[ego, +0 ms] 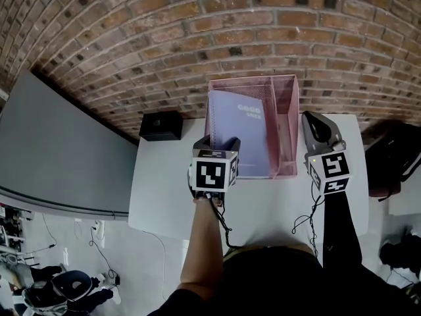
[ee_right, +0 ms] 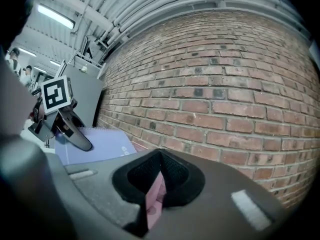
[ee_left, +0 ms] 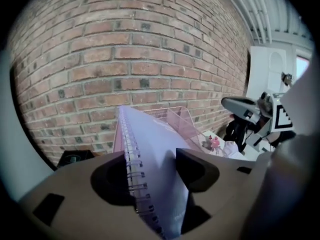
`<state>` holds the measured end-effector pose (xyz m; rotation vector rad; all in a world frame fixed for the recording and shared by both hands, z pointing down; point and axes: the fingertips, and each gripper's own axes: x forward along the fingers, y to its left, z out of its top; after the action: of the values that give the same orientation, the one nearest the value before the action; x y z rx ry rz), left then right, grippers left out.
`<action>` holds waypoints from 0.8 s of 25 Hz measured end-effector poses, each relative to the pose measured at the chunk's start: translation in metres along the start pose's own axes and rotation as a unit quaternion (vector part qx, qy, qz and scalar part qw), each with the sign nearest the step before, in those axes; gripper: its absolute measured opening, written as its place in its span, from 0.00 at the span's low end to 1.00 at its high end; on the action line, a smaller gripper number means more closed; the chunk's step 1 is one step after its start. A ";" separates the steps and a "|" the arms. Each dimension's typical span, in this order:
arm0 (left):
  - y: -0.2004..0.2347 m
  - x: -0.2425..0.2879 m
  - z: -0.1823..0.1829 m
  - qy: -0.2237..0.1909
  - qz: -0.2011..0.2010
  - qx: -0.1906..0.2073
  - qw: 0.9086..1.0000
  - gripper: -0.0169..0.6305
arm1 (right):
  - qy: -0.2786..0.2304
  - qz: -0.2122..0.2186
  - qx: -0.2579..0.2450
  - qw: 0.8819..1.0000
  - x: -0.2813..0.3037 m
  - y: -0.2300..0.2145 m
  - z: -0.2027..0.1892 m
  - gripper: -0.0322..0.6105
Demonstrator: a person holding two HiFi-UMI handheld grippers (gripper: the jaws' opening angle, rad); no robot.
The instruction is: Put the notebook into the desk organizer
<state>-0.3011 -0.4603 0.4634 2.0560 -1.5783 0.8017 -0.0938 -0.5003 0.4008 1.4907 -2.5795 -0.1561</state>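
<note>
Notebook (ego: 240, 133) leans inside the desk organizer (ego: 287, 124), long axis running away from the left gripper (ee_left: 152, 169), whose parted jaws straddle its near spiral corner, while the right gripper (ee_right: 159, 181) jaws clamp the organizer's wall.

**Shut in behind, open in front**
We find the brick wall (ego: 197, 31) close behind the desk organizer (ego: 284, 130), so nothing passes there. The notebook (ego: 240, 130) fills its left part, and the right part is free from above. The right gripper (ego: 313, 125) clamps the right wall. The black box (ego: 161, 126) stands just left. The table (ego: 276, 209) in front gives us room.
</note>
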 end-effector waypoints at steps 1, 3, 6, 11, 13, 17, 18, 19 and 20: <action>0.002 0.003 0.001 0.000 0.009 0.010 1.000 0.42 | 0.000 -0.002 -0.001 1.000 0.000 0.000 0.000 0.05; 0.002 0.008 0.005 0.000 0.011 0.024 1.000 0.43 | 0.002 -0.008 -0.003 1.000 -0.001 -0.002 0.001 0.05; -0.002 0.017 0.007 0.009 0.015 0.050 0.999 0.45 | 0.005 -0.019 -0.005 1.000 -0.003 -0.005 0.001 0.05; -0.001 0.045 -0.016 0.070 0.076 0.165 0.981 0.45 | 0.010 -0.034 -0.005 0.999 -0.007 -0.009 0.000 0.05; -0.002 0.050 -0.019 0.064 0.066 0.147 0.985 0.45 | 0.014 -0.041 -0.008 0.999 -0.010 -0.013 -0.003 0.05; -0.002 0.056 -0.015 0.053 0.061 0.125 0.989 0.46 | 0.021 -0.052 -0.005 0.998 -0.014 -0.019 -0.010 0.05; -0.001 0.057 -0.013 0.050 0.063 0.124 0.989 0.46 | 0.024 -0.053 -0.005 0.998 -0.014 -0.018 -0.012 0.05; 0.000 0.058 -0.012 0.045 0.066 0.122 0.989 0.47 | 0.025 -0.053 -0.006 0.998 -0.014 -0.017 -0.013 0.05; 0.001 0.059 -0.009 0.040 0.069 0.120 0.990 0.47 | 0.026 -0.053 -0.006 0.998 -0.014 -0.015 -0.014 0.05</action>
<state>-0.2931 -0.4974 0.5101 2.0617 -1.6625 1.1613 -0.0717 -0.4960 0.4107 1.6068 -2.4549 -0.1426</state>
